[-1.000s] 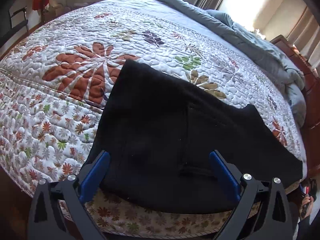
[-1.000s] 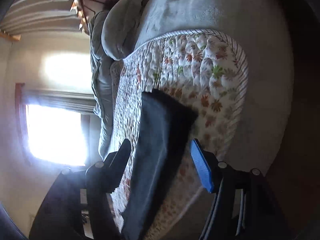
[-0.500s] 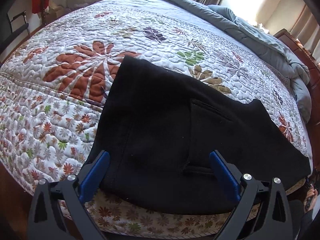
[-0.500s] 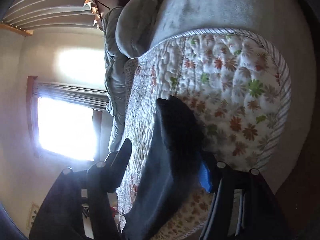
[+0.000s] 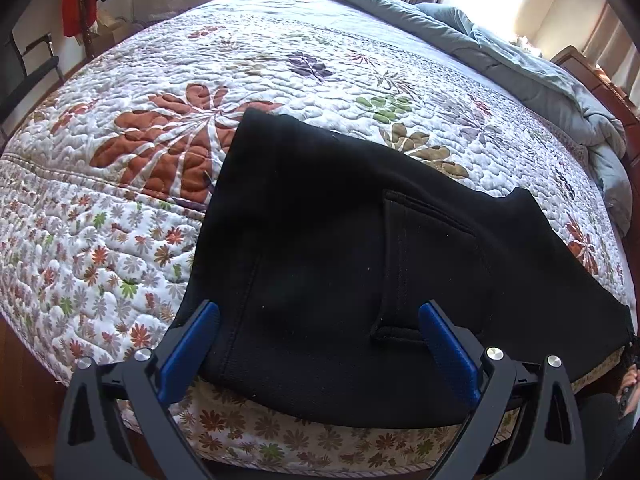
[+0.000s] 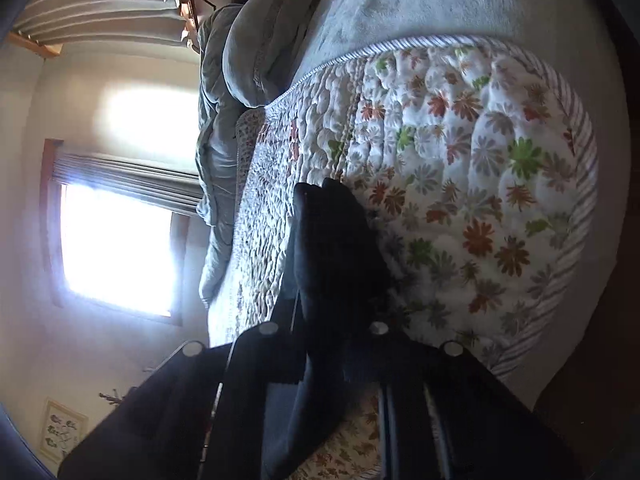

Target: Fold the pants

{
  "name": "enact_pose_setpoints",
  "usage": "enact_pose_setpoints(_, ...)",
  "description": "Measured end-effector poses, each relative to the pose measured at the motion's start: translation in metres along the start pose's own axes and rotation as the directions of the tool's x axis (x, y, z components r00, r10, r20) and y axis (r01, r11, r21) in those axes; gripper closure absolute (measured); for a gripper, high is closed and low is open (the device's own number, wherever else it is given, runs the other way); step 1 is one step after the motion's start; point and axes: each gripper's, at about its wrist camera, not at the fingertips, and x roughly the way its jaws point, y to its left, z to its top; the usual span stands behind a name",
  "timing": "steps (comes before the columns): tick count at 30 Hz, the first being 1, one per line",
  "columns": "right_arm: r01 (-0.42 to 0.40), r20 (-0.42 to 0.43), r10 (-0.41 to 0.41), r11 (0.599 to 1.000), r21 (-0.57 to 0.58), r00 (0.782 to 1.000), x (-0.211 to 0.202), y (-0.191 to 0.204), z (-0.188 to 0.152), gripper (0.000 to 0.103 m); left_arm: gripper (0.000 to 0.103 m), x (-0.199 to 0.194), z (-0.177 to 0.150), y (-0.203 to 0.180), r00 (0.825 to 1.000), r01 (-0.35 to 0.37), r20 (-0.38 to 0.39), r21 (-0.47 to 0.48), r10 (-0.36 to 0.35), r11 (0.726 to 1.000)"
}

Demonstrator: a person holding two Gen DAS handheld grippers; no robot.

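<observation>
Pants, black and already doubled over, lie on the floral quilt near the bed's front edge, their lower hem hanging just past it; a back pocket faces up; a grey-blue duvet is bunched along the far side. Left gripper hovers over the near edge of the cloth with its blue pads wide apart, one at each side of the fabric (neither pressing on it); right gripper, seen in its own sideways view, has just been closing, and its jaws now pinch a corner of the pants at the quilt's border; a bright window glares behind.
</observation>
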Motion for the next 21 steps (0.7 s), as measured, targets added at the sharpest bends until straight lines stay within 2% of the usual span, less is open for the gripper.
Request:
enact_pose_setpoints(4,0.039,0.017,-0.037,0.992,-0.117,0.999,-0.012,0.045,-0.004,0.093,0.004,0.0,-0.001,-0.001,1.0,-0.007,0.002,0.003,0.007,1.0)
enact_pose_setpoints(7,0.069,0.038,-0.062,0.972,-0.224,0.997,-0.023,0.09,-0.012,0.093,0.004,0.0,-0.001,0.0,1.0,0.001,0.006,-0.004,-0.001,1.0)
enact_pose_setpoints(15,0.179,0.093,-0.153,0.881,-0.438,0.984,-0.038,0.186,-0.052,0.093,0.004,-0.003,-0.003,0.005,0.999,0.029,0.018,-0.023,-0.029,0.999)
enact_pose_setpoints(21,0.229,0.122,-0.194,0.805,-0.547,0.973,-0.042,0.24,-0.084,0.093,0.004,-0.005,-0.004,0.009,0.998,0.054,0.034,-0.044,-0.053,0.998)
